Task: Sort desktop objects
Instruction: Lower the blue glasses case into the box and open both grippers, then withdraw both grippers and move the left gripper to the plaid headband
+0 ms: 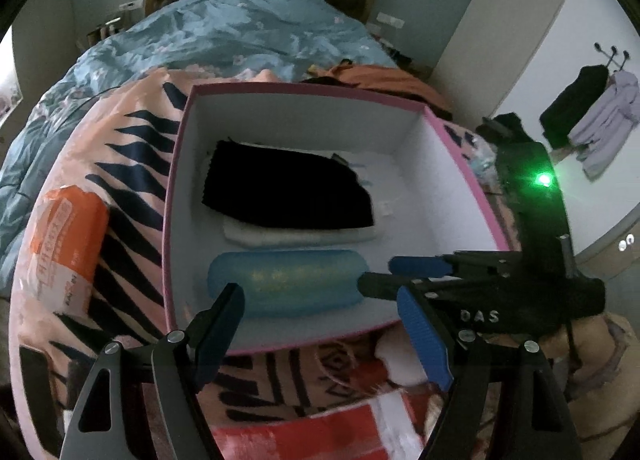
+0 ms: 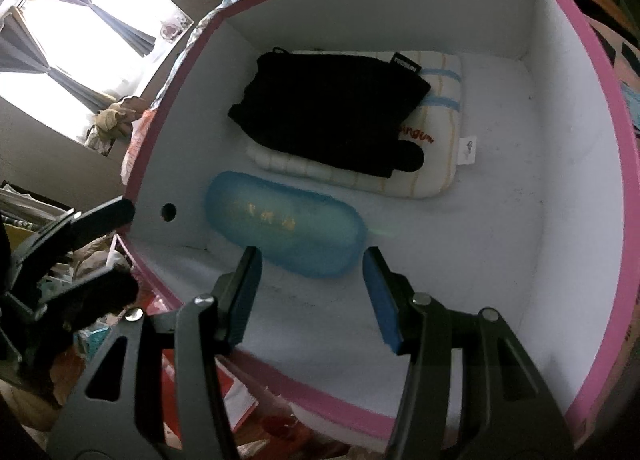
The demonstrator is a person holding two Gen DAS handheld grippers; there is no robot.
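A pink-rimmed white box [image 1: 460,148] [image 2: 592,108] sits on a patterned blanket. Inside lie a blue oblong case [image 1: 286,282] [image 2: 284,226], a black cloth [image 1: 288,188] [image 2: 328,112] and under it a white striped towel [image 1: 304,236] [image 2: 436,148]. My left gripper [image 1: 320,300] is open and empty at the box's near rim, just in front of the blue case. My right gripper [image 2: 312,260] is open and empty inside the box, right above the case's near end; it also shows in the left wrist view [image 1: 384,276], reaching in from the right.
An orange-and-white packet [image 1: 66,236] lies on the blanket [image 1: 132,164] left of the box. A bed with a blue quilt [image 1: 240,32] is behind. Red-and-white packaging [image 1: 320,432] lies in front of the box. Clutter [image 2: 92,272] sits left of the box.
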